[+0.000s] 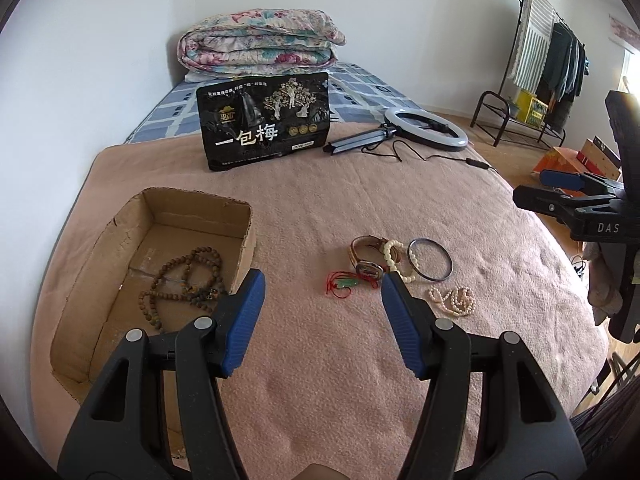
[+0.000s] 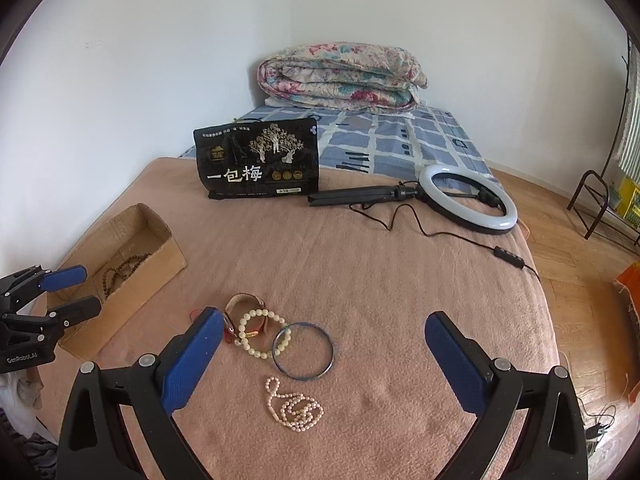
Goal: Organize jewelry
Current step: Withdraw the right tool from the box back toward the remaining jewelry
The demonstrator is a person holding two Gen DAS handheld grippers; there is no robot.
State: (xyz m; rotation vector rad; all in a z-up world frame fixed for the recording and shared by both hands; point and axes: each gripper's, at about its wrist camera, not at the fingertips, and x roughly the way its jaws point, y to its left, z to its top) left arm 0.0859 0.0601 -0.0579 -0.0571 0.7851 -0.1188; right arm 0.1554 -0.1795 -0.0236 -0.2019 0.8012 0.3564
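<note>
Cardboard box: open brown corrugated box [image 1: 120, 264] near the left edge of the pink blanket [image 1: 320, 200]; a brown wooden bead strand [image 1: 184, 284] lies coiled inside.
Left gripper: [image 1: 322, 292] blue-padded jaws spread apart, holding nothing, above the blanket beside the box.
Loose jewelry: toward the blanket's front edge, a red cord with green pendant [image 1: 344, 283], a brown-strap watch [image 2: 244, 308], a cream bead bracelet [image 2: 256, 334] overlapping the watch, a dark metal bangle [image 2: 303, 351] and a pearl necklace [image 2: 294, 406].
Right gripper: [image 2: 324, 334] jaws wide apart, empty, over the bangle.
</note>
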